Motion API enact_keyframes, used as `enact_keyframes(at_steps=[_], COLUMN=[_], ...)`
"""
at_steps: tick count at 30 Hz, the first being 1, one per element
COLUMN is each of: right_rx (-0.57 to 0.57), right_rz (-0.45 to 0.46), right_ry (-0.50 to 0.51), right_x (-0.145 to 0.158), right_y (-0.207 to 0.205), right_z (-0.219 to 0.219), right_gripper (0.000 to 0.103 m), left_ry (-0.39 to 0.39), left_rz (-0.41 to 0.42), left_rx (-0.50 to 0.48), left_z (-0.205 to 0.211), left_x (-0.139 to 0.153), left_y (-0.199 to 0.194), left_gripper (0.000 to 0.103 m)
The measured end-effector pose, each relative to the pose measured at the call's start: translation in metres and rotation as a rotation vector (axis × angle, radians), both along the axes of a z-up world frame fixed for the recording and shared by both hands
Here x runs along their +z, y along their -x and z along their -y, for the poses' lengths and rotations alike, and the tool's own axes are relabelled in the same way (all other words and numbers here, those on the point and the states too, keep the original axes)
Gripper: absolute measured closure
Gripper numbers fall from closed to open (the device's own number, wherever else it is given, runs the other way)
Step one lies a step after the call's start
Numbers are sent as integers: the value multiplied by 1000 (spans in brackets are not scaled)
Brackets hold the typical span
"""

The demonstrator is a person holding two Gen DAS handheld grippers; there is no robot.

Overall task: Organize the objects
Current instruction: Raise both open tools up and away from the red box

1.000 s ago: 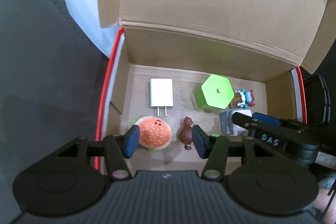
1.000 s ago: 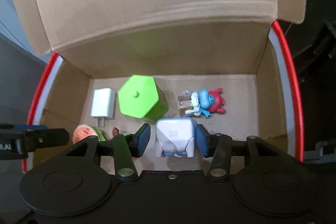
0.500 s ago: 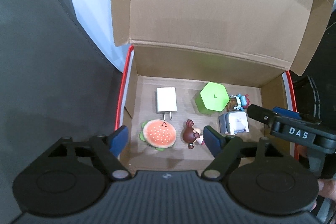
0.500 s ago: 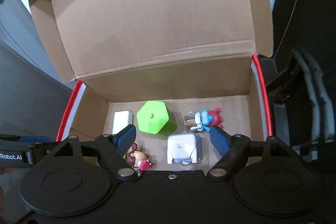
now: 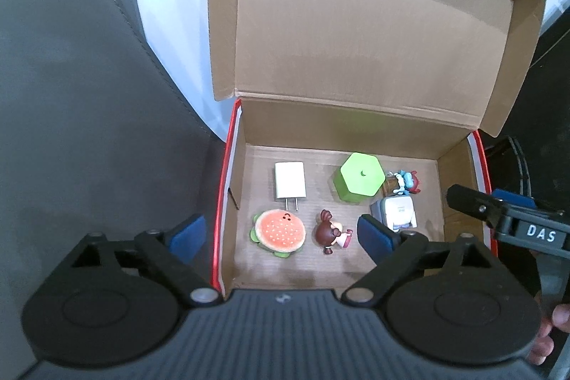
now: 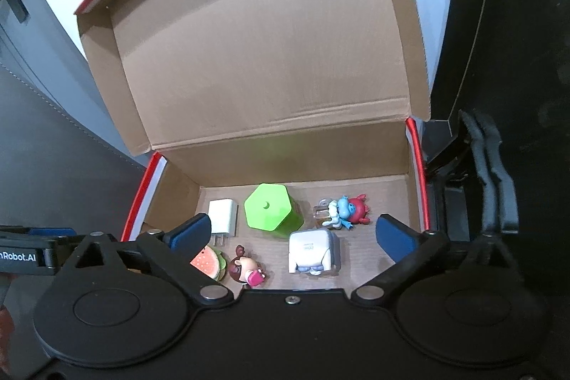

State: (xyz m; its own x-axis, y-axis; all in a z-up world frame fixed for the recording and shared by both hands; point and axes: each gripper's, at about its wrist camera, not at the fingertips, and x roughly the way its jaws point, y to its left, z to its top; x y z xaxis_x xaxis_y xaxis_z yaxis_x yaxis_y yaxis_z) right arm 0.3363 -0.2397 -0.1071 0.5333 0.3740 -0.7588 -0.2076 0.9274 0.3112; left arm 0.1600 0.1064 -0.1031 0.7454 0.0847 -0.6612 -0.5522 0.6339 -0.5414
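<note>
Apparently packed, the box [image 5: 459, 173] holds burger [image 5: 279, 230], doll [image 5: 329, 231], charger [image 5: 289, 180], green block [image 5: 359, 177], white cube [image 6: 313, 250] and blue figure [image 6: 342, 211], both grippers [image 5: 281, 235] [image 6: 292, 232] released above it, so closing the lid [image 6: 270, 59] likely follows.

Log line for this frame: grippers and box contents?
left gripper open, empty | right gripper open, empty | cardboard box lid up | inside: charger, burger toy, green hexagon block
</note>
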Motion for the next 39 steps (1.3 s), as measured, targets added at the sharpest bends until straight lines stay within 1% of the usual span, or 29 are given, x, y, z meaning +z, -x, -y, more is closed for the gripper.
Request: enact_keyframes(at_steps=[2, 16, 26, 28, 33, 39], right_rx=[-1, 2, -4, -7, -22, -29], right_rz=[7, 60, 101, 111, 94, 124], right_ry=[-3, -39, -35, -37, -54, -38], right_x=[6, 48, 71, 74, 72, 76], right_y=[3, 32, 55, 59, 66, 81], right_z=[1, 7, 2, 1, -4, -9], right_gripper=[0, 0, 0, 0, 0, 0], left_ry=[-5, -66, -84, -85, -103, -133], left_rz=[2, 50, 78, 90, 116, 103], left_rx=[0, 14, 10, 8, 19, 32], left_z=[2, 14, 23, 26, 35, 33], left_x=[3, 27, 38, 41, 50, 53], left_y=[4, 35, 56, 60, 70, 79], left_gripper=[11, 10, 10, 10, 10, 10])
